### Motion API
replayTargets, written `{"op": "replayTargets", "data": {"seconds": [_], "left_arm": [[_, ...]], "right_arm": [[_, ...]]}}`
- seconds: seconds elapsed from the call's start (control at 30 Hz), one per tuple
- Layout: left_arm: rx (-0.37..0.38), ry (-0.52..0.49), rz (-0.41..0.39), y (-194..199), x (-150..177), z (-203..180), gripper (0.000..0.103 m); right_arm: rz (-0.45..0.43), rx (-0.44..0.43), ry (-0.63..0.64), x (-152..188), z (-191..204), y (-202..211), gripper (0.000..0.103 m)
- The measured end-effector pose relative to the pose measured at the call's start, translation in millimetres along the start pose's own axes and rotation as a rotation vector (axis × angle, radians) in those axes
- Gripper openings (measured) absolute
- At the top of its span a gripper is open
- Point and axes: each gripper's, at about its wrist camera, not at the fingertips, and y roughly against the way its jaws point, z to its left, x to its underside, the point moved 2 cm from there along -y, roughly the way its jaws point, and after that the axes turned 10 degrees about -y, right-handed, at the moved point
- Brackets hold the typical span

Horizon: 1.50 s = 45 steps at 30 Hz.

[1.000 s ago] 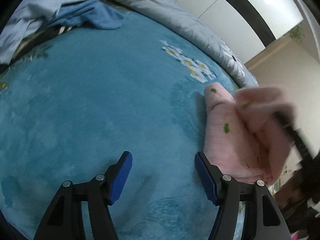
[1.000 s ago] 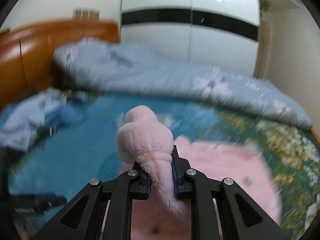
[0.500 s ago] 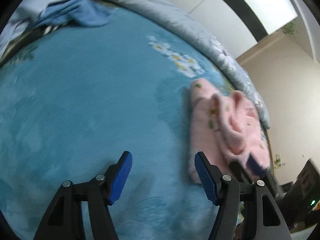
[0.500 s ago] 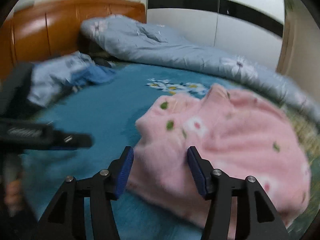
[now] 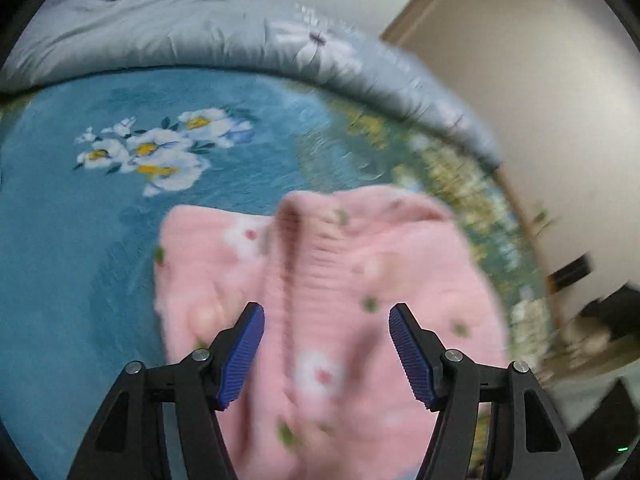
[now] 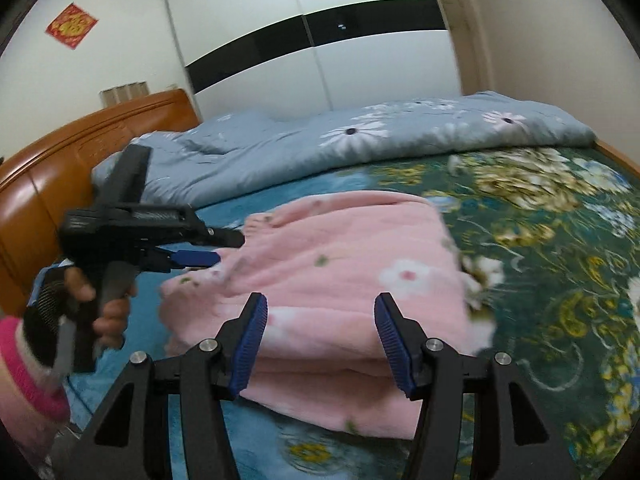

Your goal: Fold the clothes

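A pink fleece garment (image 5: 320, 280) with small flower prints lies folded on the blue floral bedspread (image 5: 72, 240). My left gripper (image 5: 326, 354) is open and empty, hovering over the garment's near part. In the right wrist view the same garment (image 6: 352, 272) lies in a folded stack. My right gripper (image 6: 318, 344) is open and empty just above its near edge. The left gripper also shows in the right wrist view (image 6: 200, 250), held by a hand at the garment's left side.
A grey-blue quilt (image 6: 340, 144) with daisy prints is bunched along the far side of the bed. A wooden headboard (image 6: 60, 168) stands at the left. A white wardrobe with a black band (image 6: 320, 40) lines the far wall.
My right gripper let go of the pink garment and opened; the garment now lies folded on the bed. My left gripper swung right and now hovers over it.
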Motion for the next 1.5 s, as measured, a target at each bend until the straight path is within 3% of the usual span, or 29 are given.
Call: {"op": "replayTargets", "data": {"seconds": [0.03, 0.13, 0.23, 0.3, 0.37, 0.4, 0.47, 0.53, 0.67, 0.73, 0.87, 0.93, 1.13, 1.3, 1.5], "left_arm": [[-0.032, 0.0, 0.025, -5, 1, 3, 0.069], [0.036, 0.007, 0.029, -5, 13, 1, 0.069], [0.049, -0.014, 0.047, -3, 21, -2, 0.068], [0.16, 0.041, 0.06, -3, 26, -2, 0.067], [0.174, 0.024, 0.048, 3, 26, -8, 0.066], [0.178, 0.015, 0.043, 5, 25, -11, 0.062], [0.146, -0.008, 0.048, 7, 22, -17, 0.032], [0.149, -0.011, 0.057, 7, 21, -20, 0.022], [0.113, -0.032, 0.023, 11, 23, -28, 0.015], [0.105, -0.045, -0.023, 20, 22, -31, 0.014], [0.193, -0.09, -0.187, 73, 15, -43, 0.014], [0.211, -0.14, -0.229, 94, 19, -52, 0.014], [0.197, -0.127, -0.19, 90, 69, -42, 0.015], [0.176, 0.042, -0.095, 49, 119, 0, 0.015], [0.235, 0.113, -0.127, 49, 132, 8, 0.019]], "right_arm": [[-0.002, 0.011, -0.008, 0, -6, 3, 0.057], [0.001, 0.029, -0.042, 4, -20, 5, 0.057], [0.016, 0.028, -0.079, 6, -28, 1, 0.057], [0.012, 0.018, -0.087, 8, -28, 0, 0.057], [0.011, 0.018, -0.089, 9, -28, -1, 0.057], [0.011, 0.017, -0.091, 9, -29, -2, 0.057], [0.013, 0.014, -0.099, 10, -30, -2, 0.057], [0.015, 0.014, -0.103, 12, -31, -1, 0.057], [0.017, 0.026, -0.123, 13, -37, 3, 0.057], [0.013, 0.031, -0.13, 12, -40, 6, 0.057], [-0.001, 0.032, -0.135, 10, -44, 10, 0.057], [-0.001, 0.032, -0.137, 10, -45, 9, 0.057], [0.009, 0.009, -0.185, 9, -51, 3, 0.057], [0.025, 0.002, -0.159, 12, -47, -2, 0.057], [0.045, 0.017, -0.143, 17, -44, -9, 0.057]]}}
